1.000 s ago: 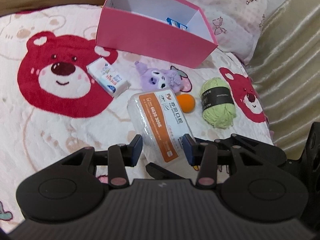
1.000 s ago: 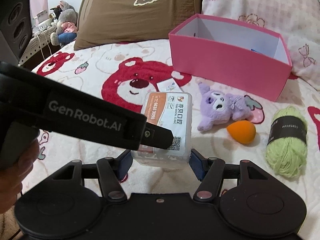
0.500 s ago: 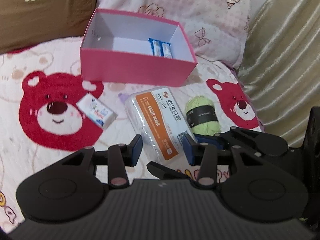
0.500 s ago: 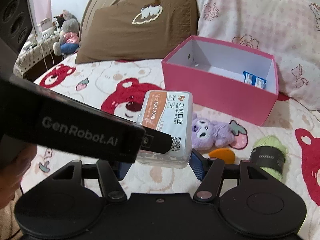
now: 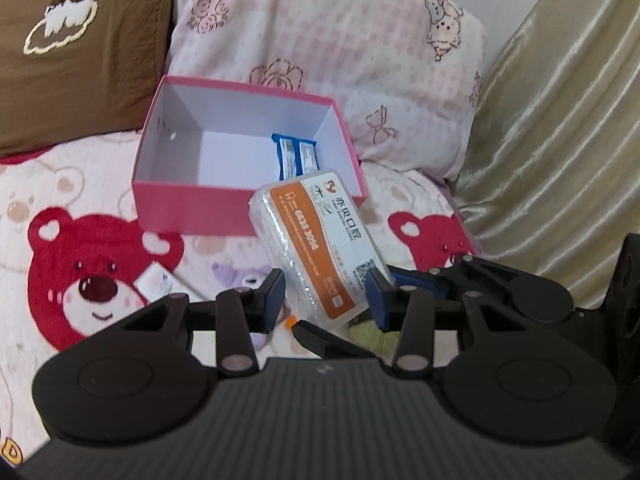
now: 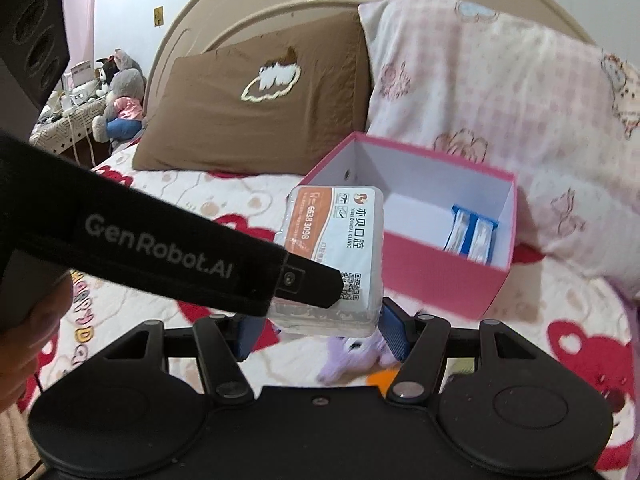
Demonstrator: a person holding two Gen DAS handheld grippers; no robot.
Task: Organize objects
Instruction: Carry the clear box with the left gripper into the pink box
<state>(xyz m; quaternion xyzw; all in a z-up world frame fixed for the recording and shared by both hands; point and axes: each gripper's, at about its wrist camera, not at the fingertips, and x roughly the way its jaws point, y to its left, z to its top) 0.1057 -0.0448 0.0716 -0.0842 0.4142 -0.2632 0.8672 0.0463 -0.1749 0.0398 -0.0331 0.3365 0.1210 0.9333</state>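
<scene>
A white and orange wrapped tissue pack (image 5: 320, 240) hangs in the air above the bed, held from two sides. My left gripper (image 5: 326, 300) is shut on its near end, blue pads against its sides. My right gripper (image 6: 320, 334) is shut on the same tissue pack (image 6: 340, 236) from below its near edge. The left gripper's black finger crosses the right wrist view and ends on the pack by its QR code. Behind stands an open pink box (image 5: 192, 200) with two blue packets (image 5: 298, 156) in its far right corner.
On the bear-print blanket below lie a purple plush (image 6: 356, 356), an orange ball (image 6: 380, 380), green yarn (image 5: 372, 332) and a small white packet (image 5: 158, 282). A brown pillow (image 5: 80, 60) and a pink pillow (image 5: 340, 40) back the box. A beige curtain (image 5: 560, 120) hangs at the right.
Both grippers have risen with the tissue pack off the blanket and moved toward the pink box. The box's inside now shows more, and the plush, ball and yarn have dropped below the fingers.
</scene>
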